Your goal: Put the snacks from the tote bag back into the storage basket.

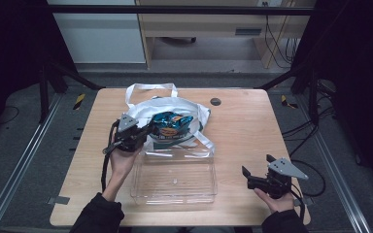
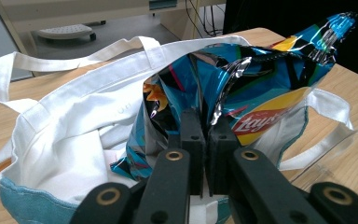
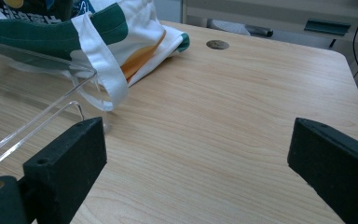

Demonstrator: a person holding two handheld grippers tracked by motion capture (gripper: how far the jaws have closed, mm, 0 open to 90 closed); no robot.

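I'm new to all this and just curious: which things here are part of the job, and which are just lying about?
In the job:
- chip bag, pinched by the left tool
- tote that the chip bag sits in
- clear tray in front of the tote, possibly

Lying about:
- right tool, open and idle over the table
- round plug in the table

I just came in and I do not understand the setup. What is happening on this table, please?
A person holds a gripper in each hand. The left gripper is shut on a blue chip bag that sticks out of a white tote bag at the far side of the wooden table. A clear plastic tray lies just in front of the tote bag. The right gripper rests open near the table's right front corner, holding nothing.
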